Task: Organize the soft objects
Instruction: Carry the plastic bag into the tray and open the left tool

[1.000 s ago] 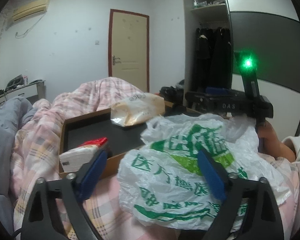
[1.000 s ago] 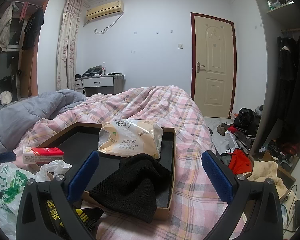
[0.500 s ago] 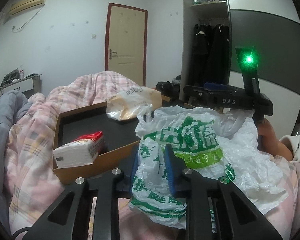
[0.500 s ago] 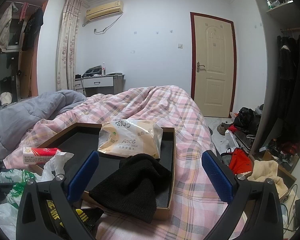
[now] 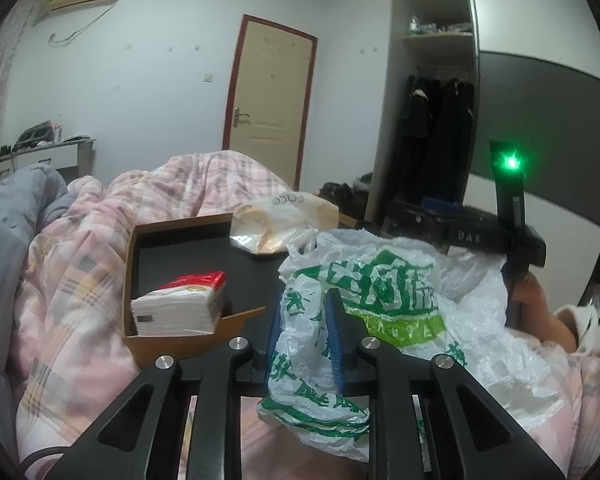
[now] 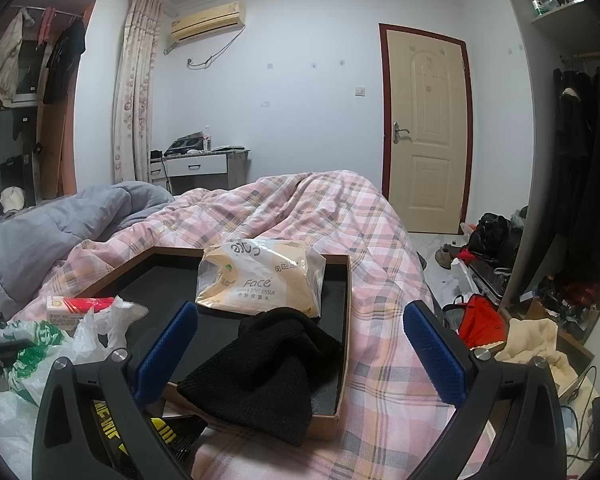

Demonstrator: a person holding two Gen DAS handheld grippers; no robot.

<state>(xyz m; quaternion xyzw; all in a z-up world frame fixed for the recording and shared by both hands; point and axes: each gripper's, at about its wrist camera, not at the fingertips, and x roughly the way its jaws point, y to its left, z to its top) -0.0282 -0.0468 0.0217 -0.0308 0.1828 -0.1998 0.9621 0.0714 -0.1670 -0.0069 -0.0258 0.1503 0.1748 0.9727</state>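
Observation:
My left gripper (image 5: pixel 305 322) is shut on a white plastic bag with green print (image 5: pixel 384 308), pinching a fold of it and lifting it just right of the cardboard tray (image 5: pixel 188 344). The bag also shows at the left of the right wrist view (image 6: pixel 32 356). The tray (image 6: pixel 342 360) lies on the pink plaid quilt and holds a red-and-white tissue pack (image 5: pixel 180 306), a beige "Face" tissue pack (image 6: pixel 260 276) and a black knit hat (image 6: pixel 260 368) draped over its near edge. My right gripper (image 6: pixel 304 352) is open and empty above the hat.
A grey duvet (image 6: pixel 48 232) lies at the left of the bed. A door (image 6: pixel 426 128), a desk (image 6: pixel 198 168) and a wardrobe (image 5: pixel 436 136) stand beyond. Clothes and bags (image 6: pixel 480 320) clutter the floor right of the bed. A black-and-yellow object (image 6: pixel 168 432) lies under my right gripper.
My left gripper has shut on the plastic bag and raised it, bunching the bag toward the tray. The right gripper has not moved.

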